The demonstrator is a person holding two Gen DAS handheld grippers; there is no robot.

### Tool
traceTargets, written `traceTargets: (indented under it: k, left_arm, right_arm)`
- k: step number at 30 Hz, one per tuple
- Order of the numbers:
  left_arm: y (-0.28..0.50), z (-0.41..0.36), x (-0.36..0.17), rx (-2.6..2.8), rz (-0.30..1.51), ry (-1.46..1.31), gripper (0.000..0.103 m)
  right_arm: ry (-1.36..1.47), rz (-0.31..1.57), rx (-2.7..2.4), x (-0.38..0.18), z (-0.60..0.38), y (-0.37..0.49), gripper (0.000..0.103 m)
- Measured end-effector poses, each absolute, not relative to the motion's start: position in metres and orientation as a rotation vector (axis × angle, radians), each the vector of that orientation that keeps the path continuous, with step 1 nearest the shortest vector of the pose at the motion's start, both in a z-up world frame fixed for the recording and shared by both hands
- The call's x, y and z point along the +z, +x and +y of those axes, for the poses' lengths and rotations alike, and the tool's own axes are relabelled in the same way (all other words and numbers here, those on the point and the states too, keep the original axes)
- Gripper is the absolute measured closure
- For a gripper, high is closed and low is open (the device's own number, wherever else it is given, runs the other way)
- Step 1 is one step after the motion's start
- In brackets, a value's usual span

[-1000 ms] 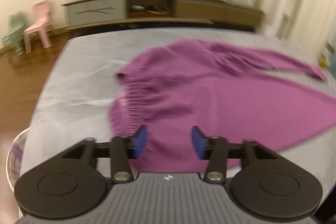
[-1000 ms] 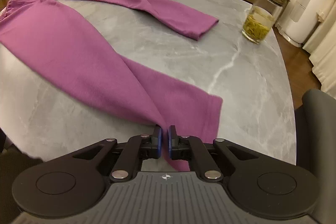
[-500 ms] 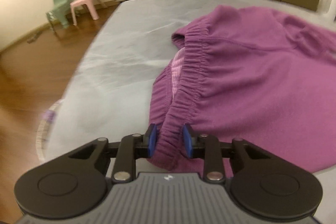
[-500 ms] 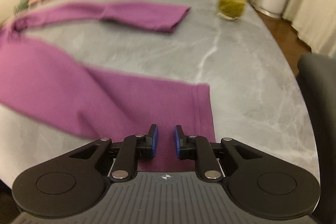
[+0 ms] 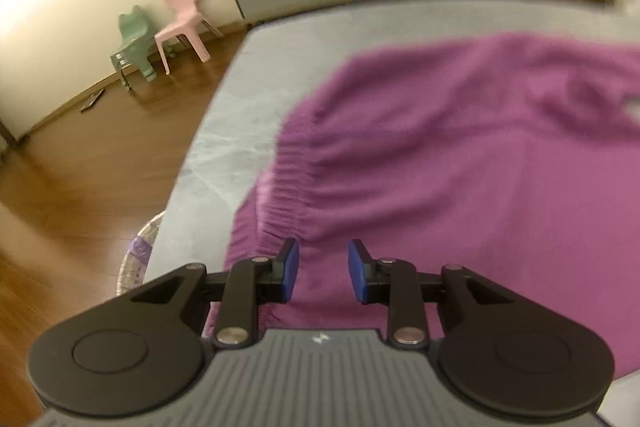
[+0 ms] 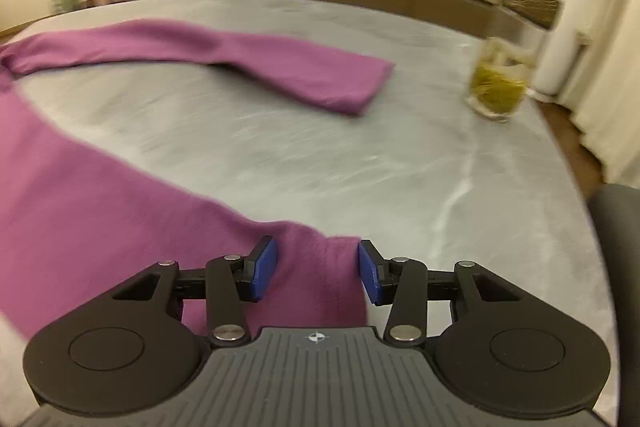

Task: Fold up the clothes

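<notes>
In the left wrist view, a green small chair (image 5: pixel 134 45) and a pink small chair (image 5: pixel 185 21) stand on the wooden floor at the upper left of the frame, and part of a basket (image 5: pixel 136 259) shows at the lower left, beside the edge of the grey table (image 5: pixel 224 151). The purple trousers (image 5: pixel 460 163) lie on this table and fill the centre and right of the frame, with the gathered waistband (image 5: pixel 288 187) just above the left gripper (image 5: pixel 323 273). Its jaws are spread apart over the cloth and pinch nothing. In the right wrist view, one trouser leg runs from the left edge down to the bottom centre, and its end lies between the blue pads of the right gripper (image 6: pixel 318 271), whose jaws are also spread and do not press it. The other leg (image 6: pixel 280 67) lies across the upper middle. A glass jar (image 6: pixel 498 83) stands on the table at the upper right.
</notes>
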State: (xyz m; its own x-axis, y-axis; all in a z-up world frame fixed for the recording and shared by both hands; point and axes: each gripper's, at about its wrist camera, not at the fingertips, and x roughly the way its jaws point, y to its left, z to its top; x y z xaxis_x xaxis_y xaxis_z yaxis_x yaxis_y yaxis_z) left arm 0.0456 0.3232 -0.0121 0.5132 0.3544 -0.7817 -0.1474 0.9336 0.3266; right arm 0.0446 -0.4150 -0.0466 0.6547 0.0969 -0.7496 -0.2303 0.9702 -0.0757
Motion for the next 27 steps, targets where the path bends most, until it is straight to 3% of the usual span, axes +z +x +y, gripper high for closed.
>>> traceTargets:
  k: [4, 6, 7, 8, 12, 19, 21, 25, 27]
  left_arm:
    - [0.054, 0.335, 0.001, 0.319, 0.919, 0.097, 0.074]
    - [0.059, 0.341, 0.014, 0.308, 0.857, 0.003, 0.067]
    - [0.067, 0.341, 0.018, 0.305, 0.837, -0.021, 0.060]
    - [0.076, 0.341, 0.021, 0.301, 0.824, -0.039, 0.058]
    - [0.118, 0.334, 0.017, 0.306, 0.802, -0.079, 0.048]
    - [0.154, 0.349, -0.006, 0.418, 0.770, -0.183, 0.043]
    - [0.158, 0.354, -0.012, 0.409, 0.785, -0.173, 0.042]
    - [0.165, 0.357, -0.022, 0.383, 0.824, -0.131, 0.047]
    - [0.162, 0.358, -0.024, 0.363, 0.834, -0.103, 0.054]
  right_arm:
    - [-0.221, 0.848, 0.066, -0.039, -0.409, 0.077, 0.052]
    - [-0.160, 0.824, 0.077, -0.029, -0.401, 0.099, 0.039]
    - [-0.130, 0.812, 0.082, -0.025, -0.396, 0.109, 0.025]
    - [-0.100, 0.800, 0.087, -0.020, -0.392, 0.120, 0.017]
    - [0.021, 0.750, 0.108, 0.000, -0.374, 0.163, 0.011]
    - [0.094, 0.807, -0.127, -0.048, -0.373, 0.262, 0.010]
    - [0.081, 0.808, -0.131, -0.061, -0.374, 0.264, 0.018]
    - [0.020, 0.737, -0.065, -0.058, -0.366, 0.256, 0.095]
    - [-0.083, 0.666, -0.012, -0.039, -0.353, 0.247, 0.095]
